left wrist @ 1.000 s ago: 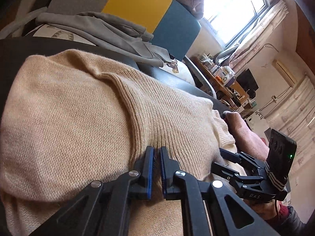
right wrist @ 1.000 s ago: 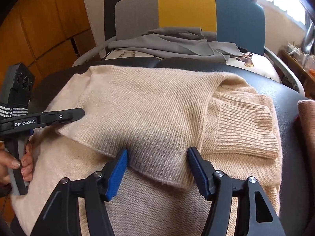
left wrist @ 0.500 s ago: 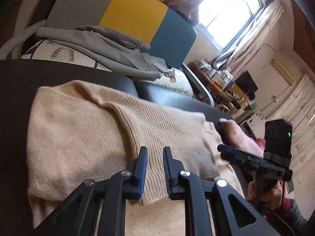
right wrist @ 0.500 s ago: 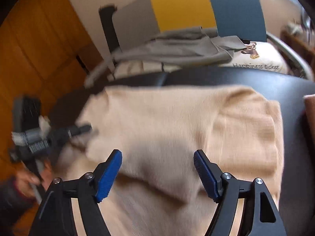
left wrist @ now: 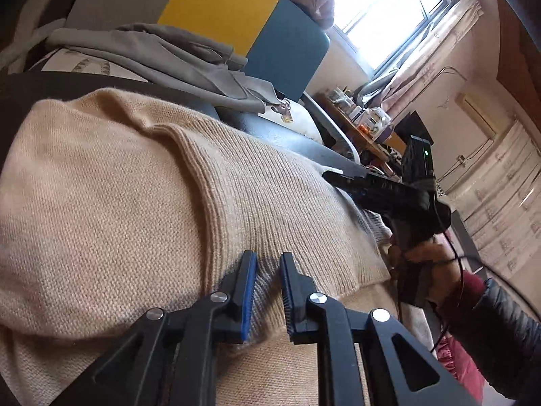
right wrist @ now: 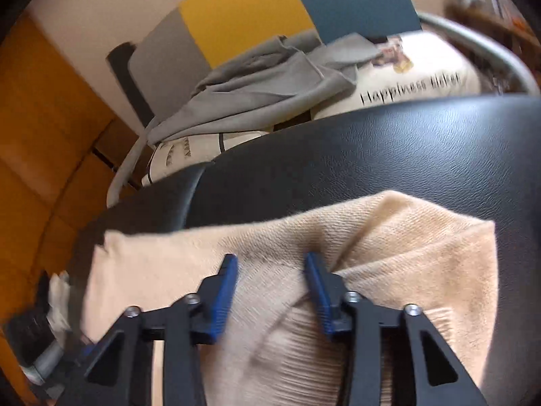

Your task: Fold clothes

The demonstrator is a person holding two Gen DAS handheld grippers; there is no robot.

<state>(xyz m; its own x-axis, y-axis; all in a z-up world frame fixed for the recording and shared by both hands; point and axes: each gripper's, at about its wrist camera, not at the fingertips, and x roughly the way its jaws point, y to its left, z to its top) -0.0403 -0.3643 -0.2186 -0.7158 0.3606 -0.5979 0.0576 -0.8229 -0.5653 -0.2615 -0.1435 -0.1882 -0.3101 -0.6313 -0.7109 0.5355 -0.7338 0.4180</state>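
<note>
A beige knit sweater (left wrist: 111, 182) lies folded on a black leather seat (right wrist: 372, 155). My left gripper (left wrist: 268, 265) sits low over the sweater's ribbed folded layer, jaws slightly apart, with knit showing in the narrow gap. My right gripper (right wrist: 270, 264) is open over the sweater (right wrist: 422, 247) near its far edge, a raised fold of fabric between its blue pads (right wrist: 225, 291). In the left wrist view the right gripper (left wrist: 341, 177) reaches in from the right, held by a hand (left wrist: 419, 257). The right wrist view is motion-blurred.
Behind the seat stands a grey, yellow and teal chair (left wrist: 219, 6) with a grey garment (left wrist: 162, 54) and a printed cushion (right wrist: 422, 77) on it. Orange wood panels (right wrist: 40, 118) are to the left; a cluttered desk (left wrist: 368, 125) and window to the right.
The right gripper has swung forward and down toward the sweater's far edge, and its jaws have narrowed. The left gripper has dropped back closer to the knit, its jaws a little wider than a second ago.
</note>
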